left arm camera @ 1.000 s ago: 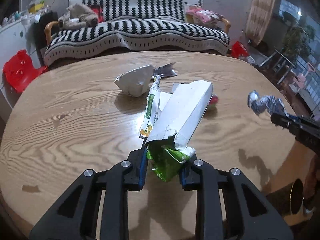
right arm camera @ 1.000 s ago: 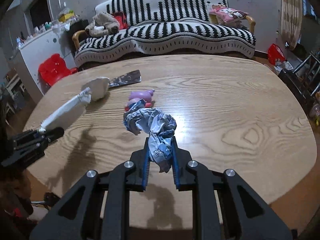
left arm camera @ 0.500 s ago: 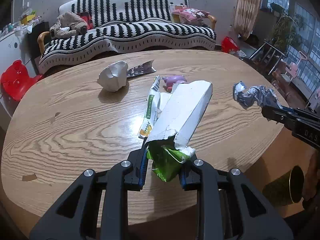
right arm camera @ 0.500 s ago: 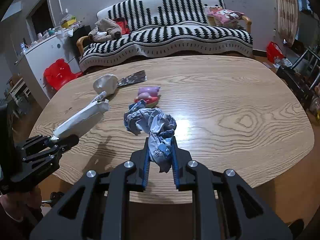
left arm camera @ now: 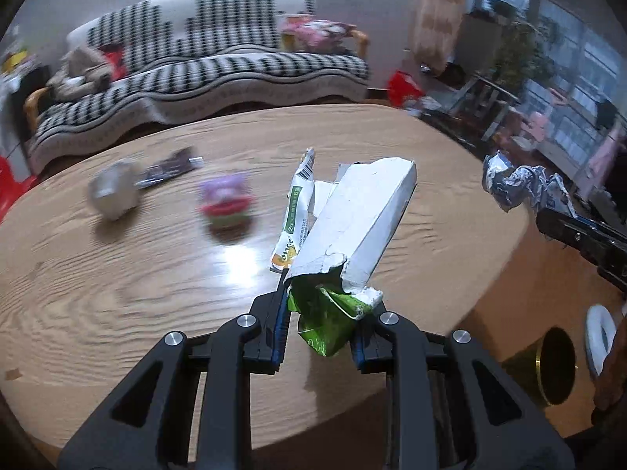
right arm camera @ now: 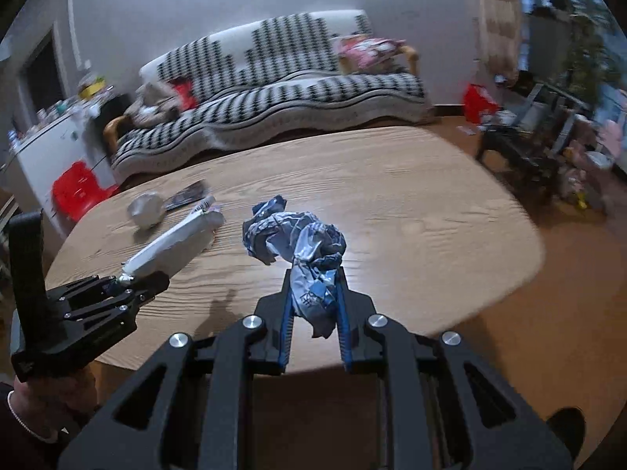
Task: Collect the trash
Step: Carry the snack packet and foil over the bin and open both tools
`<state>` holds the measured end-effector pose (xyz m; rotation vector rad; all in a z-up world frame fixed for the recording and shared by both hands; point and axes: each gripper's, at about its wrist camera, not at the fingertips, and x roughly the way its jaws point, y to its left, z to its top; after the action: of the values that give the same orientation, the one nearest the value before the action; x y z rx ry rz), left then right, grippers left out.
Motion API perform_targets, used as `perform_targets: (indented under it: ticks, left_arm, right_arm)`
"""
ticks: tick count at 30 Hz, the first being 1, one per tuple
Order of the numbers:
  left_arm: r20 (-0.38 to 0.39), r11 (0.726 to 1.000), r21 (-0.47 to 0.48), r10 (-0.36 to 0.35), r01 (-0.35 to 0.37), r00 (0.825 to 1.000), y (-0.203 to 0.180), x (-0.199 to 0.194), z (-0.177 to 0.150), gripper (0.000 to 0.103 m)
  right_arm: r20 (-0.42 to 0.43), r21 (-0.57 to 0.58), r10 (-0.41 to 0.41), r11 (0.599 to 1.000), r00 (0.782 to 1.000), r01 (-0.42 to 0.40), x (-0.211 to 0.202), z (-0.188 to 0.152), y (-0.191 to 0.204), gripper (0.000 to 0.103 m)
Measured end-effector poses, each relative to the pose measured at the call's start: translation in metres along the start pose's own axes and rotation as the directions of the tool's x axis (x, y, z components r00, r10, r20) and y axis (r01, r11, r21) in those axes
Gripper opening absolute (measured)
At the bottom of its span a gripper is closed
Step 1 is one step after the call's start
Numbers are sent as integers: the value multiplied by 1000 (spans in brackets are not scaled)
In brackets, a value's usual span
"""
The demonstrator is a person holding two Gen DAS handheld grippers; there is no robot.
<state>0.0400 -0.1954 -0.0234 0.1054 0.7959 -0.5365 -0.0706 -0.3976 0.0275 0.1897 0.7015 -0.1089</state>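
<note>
My left gripper [left arm camera: 319, 309] is shut on a torn white-and-green carton [left arm camera: 352, 231] with a thin green-striped sachet [left arm camera: 296, 211] beside it, held above the near edge of the wooden table [left arm camera: 117, 274]. My right gripper [right arm camera: 315, 305] is shut on a crumpled blue-and-white wrapper [right arm camera: 301, 243]. The same wrapper [left arm camera: 521, 188] shows at the right of the left wrist view. The left gripper [right arm camera: 133, 282] with its carton [right arm camera: 176, 243] shows at the left of the right wrist view. A white paper ball [left arm camera: 111, 192], a dark wrapper [left arm camera: 168, 168] and a pink-and-purple piece [left arm camera: 225, 203] lie on the table.
A striped sofa [left arm camera: 196, 66] stands behind the table. A red stool [right arm camera: 78, 192] sits at the left. A dark round bin with a gold rim [left arm camera: 554, 368] stands on the floor beyond the table's right edge. Chairs and clutter [right arm camera: 540, 149] fill the right side.
Both grippers have swung to the right and drawn back from the table with their trash still held. The table items have slid left in view. The bin has come further into the left wrist view.
</note>
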Motion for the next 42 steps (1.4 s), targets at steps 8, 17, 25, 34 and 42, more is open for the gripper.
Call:
perform_targets:
  ticks: [8, 17, 25, 34, 42]
  left_arm:
    - [-44, 958, 175, -224, 228, 974, -150, 25, -6, 25]
    - [-263, 762, 419, -419, 494, 869, -344, 46, -82, 25]
    - [-484, 666, 396, -434, 632, 760, -448, 91, -147, 25]
    - [-538, 658, 397, -398, 640, 743, -490, 115, -170, 25]
    - [-560, 661, 371, -401, 652, 725, -497, 122, -177, 26]
  right_arm:
    - [29, 215, -218, 954, 976, 207, -79, -51, -141, 19]
    - [-144, 494, -495, 714, 857, 496, -165, -159, -290, 20]
    - [-345, 629, -446, 543, 826, 556, -168, -223, -362, 20]
    - [-395, 674, -409, 480, 823, 562, -171, -247, -382, 20]
    - [-416, 689, -407, 442, 813, 574, -169, -249, -387, 20]
